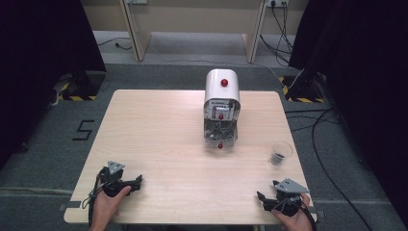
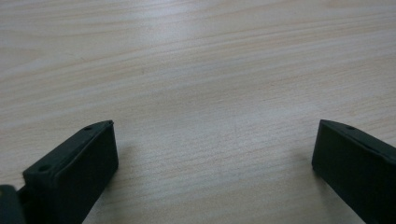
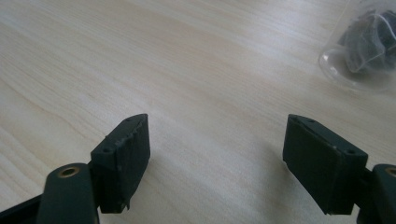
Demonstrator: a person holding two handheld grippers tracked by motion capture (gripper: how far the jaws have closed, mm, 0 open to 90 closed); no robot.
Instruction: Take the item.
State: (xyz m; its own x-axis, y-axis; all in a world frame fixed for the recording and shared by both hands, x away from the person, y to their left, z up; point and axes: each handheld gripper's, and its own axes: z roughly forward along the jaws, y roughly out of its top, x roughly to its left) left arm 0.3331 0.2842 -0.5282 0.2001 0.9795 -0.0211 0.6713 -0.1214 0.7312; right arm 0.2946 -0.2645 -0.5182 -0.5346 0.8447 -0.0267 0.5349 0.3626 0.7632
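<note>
Pale wood-grain table stands on grey carpet, black curtains at both sides. Taking the white domed machine with red knobs as the landmark: nearest the person, well in front of it and to its left, the left gripper rests at the table's near edge in a hand, its jaws spread wide over bare wood with nothing between them. In front of the machine to its right, the right gripper lies likewise, jaws wide and empty. Both look parked, as if waiting to start. Just beyond the right gripper, right of the machine's front, stands a clear plastic cup holding something dark. The machine itself sits toward the far edge, its clear front compartment facing the person, probably for easy reach.
</note>
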